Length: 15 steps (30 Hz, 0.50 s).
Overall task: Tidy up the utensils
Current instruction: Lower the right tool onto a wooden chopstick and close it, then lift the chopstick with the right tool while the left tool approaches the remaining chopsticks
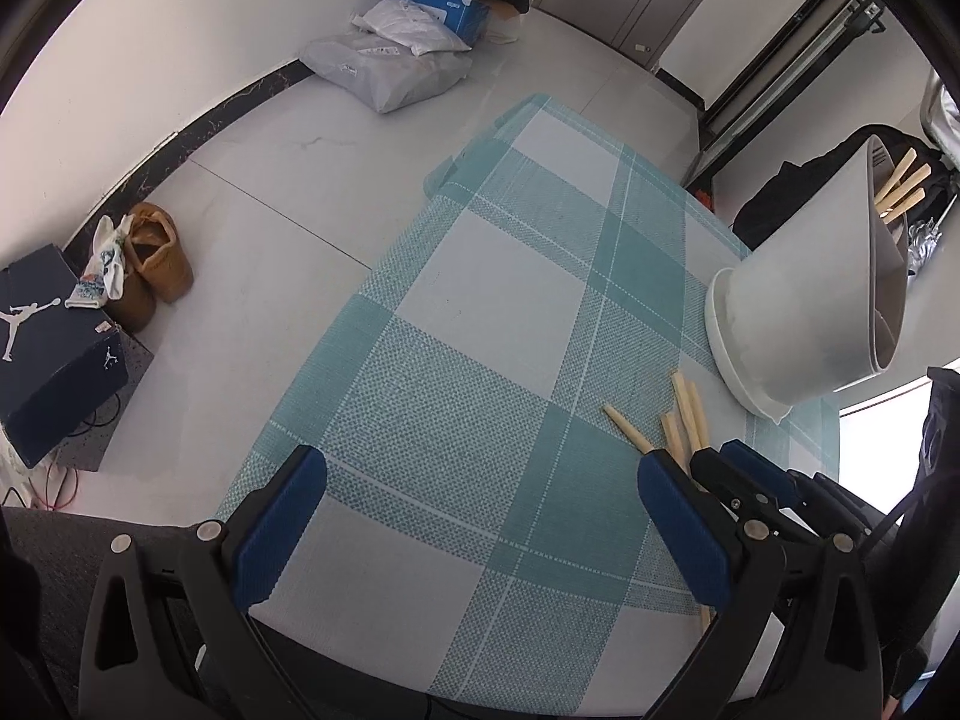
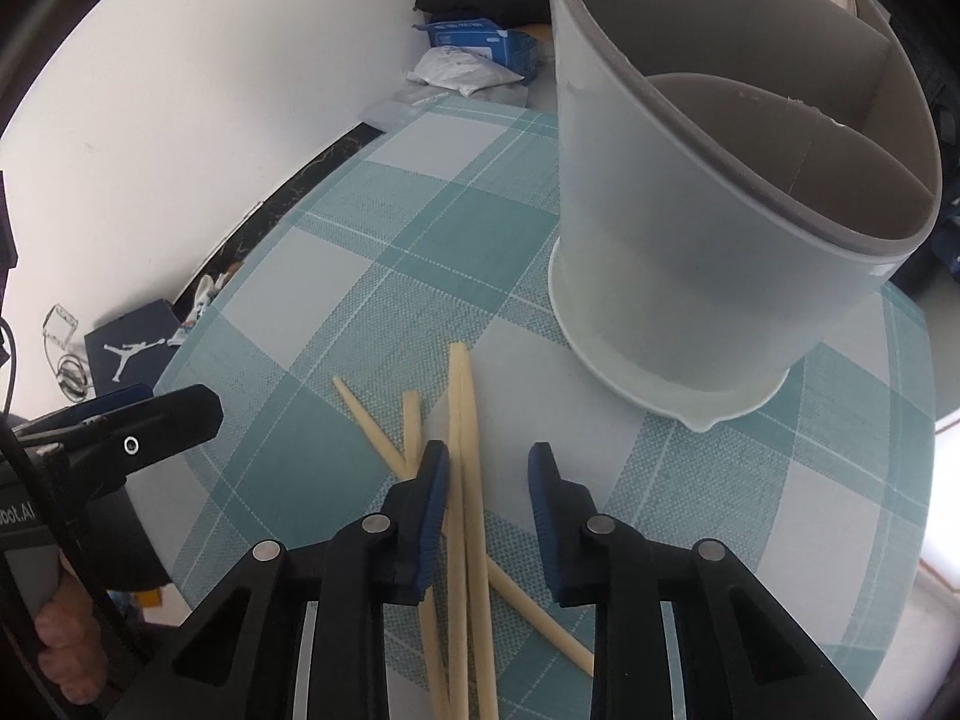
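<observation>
At left, the left gripper (image 1: pixel 480 516) hovers with fingers spread wide over bare checked tabletop (image 1: pixel 480 312), grasping nothing. Beside it, the right gripper (image 2: pixel 489 480) is lowered with fingers parted around a pair of loose chopsticks (image 2: pixel 465 420), not yet closed on them; four lie scattered near the holder's base. At right, the grey divided utensil holder (image 2: pixel 690 228) already carries several chopsticks (image 1: pixel 900 186) in its far compartment, so the job looks partly done.

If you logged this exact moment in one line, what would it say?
right tool: open, straddling chopsticks | left tool: open, idle | holder: upright
</observation>
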{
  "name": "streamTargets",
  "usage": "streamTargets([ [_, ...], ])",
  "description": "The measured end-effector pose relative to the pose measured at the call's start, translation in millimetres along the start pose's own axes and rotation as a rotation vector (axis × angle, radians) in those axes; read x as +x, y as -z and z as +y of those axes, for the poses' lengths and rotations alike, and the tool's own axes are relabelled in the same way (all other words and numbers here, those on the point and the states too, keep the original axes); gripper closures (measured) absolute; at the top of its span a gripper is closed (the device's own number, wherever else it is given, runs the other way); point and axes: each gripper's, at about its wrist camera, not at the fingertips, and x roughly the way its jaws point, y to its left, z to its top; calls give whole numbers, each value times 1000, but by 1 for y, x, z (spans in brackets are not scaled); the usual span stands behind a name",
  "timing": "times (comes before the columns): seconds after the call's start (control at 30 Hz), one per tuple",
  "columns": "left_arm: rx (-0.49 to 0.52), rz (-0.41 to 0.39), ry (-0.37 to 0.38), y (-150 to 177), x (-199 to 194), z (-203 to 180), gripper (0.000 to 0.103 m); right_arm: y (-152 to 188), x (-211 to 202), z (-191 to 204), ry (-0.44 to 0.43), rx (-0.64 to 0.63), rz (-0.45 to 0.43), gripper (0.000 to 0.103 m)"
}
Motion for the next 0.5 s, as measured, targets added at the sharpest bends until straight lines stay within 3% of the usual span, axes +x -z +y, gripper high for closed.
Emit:
streamTargets([
  [0.2,9,-4,-7,0,0,-1,1,-1,-4,-7,14,19,-9,81],
  [0.27,3,3,-4,0,0,0,1,-2,-1,-6,12,13,3,84],
  [0.37,-4,6,-1,-1,0,2,1,-3,2,-4,-12,18,10,98],
  [0.5,-6,13,3,0,1,1,1,-3,-2,-12,-53,55,7,98],
])
